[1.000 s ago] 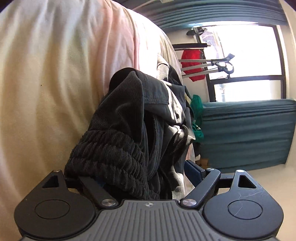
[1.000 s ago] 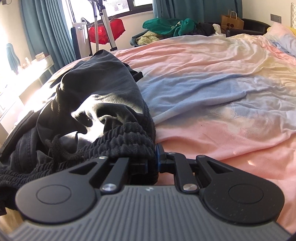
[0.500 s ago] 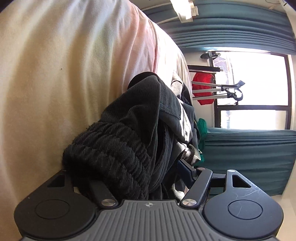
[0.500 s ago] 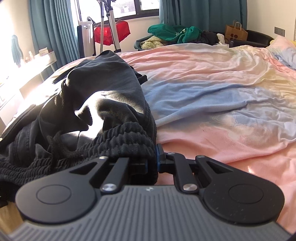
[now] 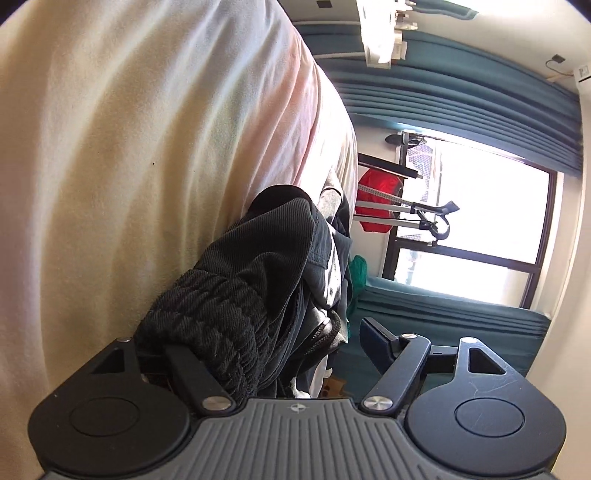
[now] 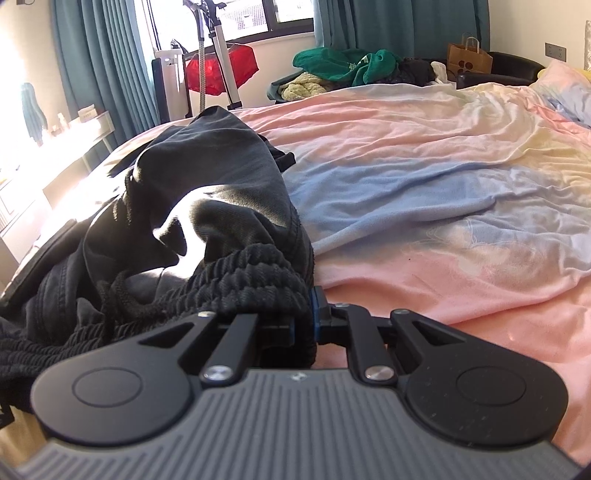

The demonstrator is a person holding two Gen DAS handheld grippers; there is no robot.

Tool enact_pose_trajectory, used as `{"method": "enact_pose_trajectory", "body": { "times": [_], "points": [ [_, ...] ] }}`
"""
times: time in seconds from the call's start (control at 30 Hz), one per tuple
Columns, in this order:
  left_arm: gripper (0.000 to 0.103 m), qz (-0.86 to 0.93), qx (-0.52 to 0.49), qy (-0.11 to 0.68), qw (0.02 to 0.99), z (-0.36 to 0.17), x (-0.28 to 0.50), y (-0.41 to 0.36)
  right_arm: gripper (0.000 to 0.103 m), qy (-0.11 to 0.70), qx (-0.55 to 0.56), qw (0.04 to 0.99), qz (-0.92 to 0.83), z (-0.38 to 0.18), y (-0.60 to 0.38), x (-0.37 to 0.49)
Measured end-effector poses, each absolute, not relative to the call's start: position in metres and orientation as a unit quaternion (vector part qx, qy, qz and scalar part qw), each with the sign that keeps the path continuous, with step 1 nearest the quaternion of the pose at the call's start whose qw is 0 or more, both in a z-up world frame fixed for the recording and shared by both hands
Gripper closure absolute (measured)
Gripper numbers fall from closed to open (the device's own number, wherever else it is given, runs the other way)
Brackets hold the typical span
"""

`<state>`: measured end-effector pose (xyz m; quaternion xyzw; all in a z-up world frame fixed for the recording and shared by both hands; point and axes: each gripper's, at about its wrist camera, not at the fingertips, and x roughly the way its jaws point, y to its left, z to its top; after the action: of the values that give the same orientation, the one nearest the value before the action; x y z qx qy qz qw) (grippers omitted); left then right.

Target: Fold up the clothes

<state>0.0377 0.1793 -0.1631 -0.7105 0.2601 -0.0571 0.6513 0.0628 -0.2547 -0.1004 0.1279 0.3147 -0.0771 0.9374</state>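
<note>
Pastel sheets cover the bed [image 6: 424, 155], black trousers [image 6: 207, 206] heaped on its near edge.
Beyond the bed: teal curtains [image 6: 399, 26], window. Right gripper [image 6: 304, 325] clamps the ribbed waistband; left gripper [image 5: 258, 354] gapes around it.

Black pants [image 6: 207, 206] with ribbed elastic waistband [image 6: 255, 280], bunched and crumpled on the bed [image 6: 424, 177]; waistband right at right tool [image 6: 303, 325] tips, legs trailing ahead-left.
</note>
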Motion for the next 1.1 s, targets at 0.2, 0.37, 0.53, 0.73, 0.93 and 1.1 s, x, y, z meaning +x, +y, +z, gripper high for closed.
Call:
{"method": "enact_pose_trajectory", "body": {
  "times": [0.2, 0.37, 0.53, 0.73, 0.93, 1.1],
  "points": [
    [0.028, -0.069, -0.676, 0.281, 0.678, -0.159, 0.051, 0.159, 0.091, 0.315, 0.133, 0.936, -0.077, -0.103, -0.256, 0.063],
    [0.083, -0.038, -0.654, 0.280, 0.701, -0.157, 0.061, 0.166, 0.091, 0.316, 0.122, 0.938, -0.078, -0.105, -0.253, 0.062],
    [0.094, -0.037, -0.594, 0.268, 0.758, -0.113, 0.075, 0.183, 0.091, 0.311, 0.148, 0.936, -0.069, -0.101, -0.248, 0.050],
    [0.095, -0.029, -0.486, 0.222, 0.845, -0.008, 0.103, 0.227, 0.092, 0.261, 0.207, 0.943, -0.017, -0.082, -0.209, 0.014],
    [0.095, 0.016, -0.375, 0.199, 0.905, 0.079, 0.152, 0.270, 0.092, 0.225, 0.235, 0.942, 0.087, -0.061, -0.129, 0.012],
    [0.094, 0.070, -0.284, 0.209, 0.933, 0.080, 0.201, 0.289, 0.091, 0.249, 0.237, 0.925, 0.161, -0.063, -0.062, 0.048]
  ]
}}
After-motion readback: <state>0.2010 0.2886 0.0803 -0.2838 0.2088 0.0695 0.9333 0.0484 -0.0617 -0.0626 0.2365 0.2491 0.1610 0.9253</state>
